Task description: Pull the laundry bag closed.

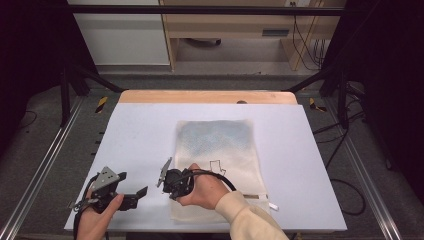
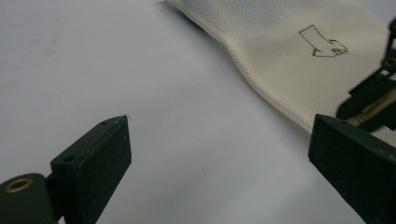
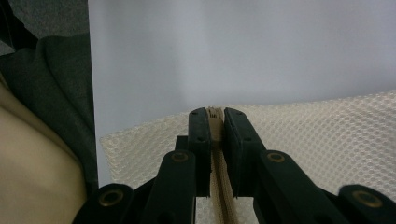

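A cream mesh bag lies flat on the white table, with a small arrow outline drawn on it. My right gripper is at the bag's near left corner, shut on the beige zipper strip. In the right gripper view its two black pads press together on the zipper's end over the mesh. To the bag's left my left gripper stands open above bare table. In the left gripper view its jaws are wide apart with nothing between them, and the bag lies ahead to the right.
A small white tag sticks out at the bag's near right corner. The table's wooden far edge faces a cabinet. Black frame struts stand at both back corners, and cables lie on the floor at right.
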`<state>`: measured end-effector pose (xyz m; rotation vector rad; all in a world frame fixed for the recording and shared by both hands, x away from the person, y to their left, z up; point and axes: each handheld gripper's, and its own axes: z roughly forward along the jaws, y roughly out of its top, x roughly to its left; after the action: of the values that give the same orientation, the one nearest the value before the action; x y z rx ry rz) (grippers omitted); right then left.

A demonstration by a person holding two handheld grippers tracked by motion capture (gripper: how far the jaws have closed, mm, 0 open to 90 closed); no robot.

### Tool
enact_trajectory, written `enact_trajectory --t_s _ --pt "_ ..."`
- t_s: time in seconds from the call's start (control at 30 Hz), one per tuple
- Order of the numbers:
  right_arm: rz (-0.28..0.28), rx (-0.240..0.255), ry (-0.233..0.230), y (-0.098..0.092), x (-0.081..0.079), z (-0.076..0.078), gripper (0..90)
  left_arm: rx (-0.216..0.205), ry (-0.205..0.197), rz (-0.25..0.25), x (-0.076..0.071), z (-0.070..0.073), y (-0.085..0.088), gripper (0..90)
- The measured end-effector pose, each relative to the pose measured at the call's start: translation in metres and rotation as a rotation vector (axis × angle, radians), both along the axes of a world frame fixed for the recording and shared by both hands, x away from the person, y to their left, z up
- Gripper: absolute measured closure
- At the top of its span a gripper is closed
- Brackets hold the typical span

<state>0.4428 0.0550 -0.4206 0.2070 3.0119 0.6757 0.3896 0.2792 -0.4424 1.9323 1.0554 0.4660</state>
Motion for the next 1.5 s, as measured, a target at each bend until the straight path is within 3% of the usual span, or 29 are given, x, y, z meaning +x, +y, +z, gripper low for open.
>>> enact_trajectory --t_s 0.33,0.77,1.1,1.23,1.5 --pt "0.011 0.007 -0.012 0.000 0.002 0.011 81.9 -0.010 0.030 -0.067 -0.005 -0.004 -0.015 6.3" --pt "0.031 0.019 -0.014 -0.004 0.004 0.020 81.8 -0.065 0.092 -0.148 -0.007 -0.009 -0.033 7.2" --pt "0.027 0.029 -0.010 -0.005 0.006 0.023 81.8 -0.102 0.107 -0.183 -0.006 -0.013 -0.054 8.1" --pt "0.030 0.031 -0.012 -0.006 0.007 0.024 81.8 -0.139 0.117 -0.185 -0.004 -0.014 -0.058 8.3" --pt "0.027 0.040 -0.016 -0.008 0.007 0.026 81.7 -0.149 0.132 -0.196 0.002 -0.020 -0.067 12.6"
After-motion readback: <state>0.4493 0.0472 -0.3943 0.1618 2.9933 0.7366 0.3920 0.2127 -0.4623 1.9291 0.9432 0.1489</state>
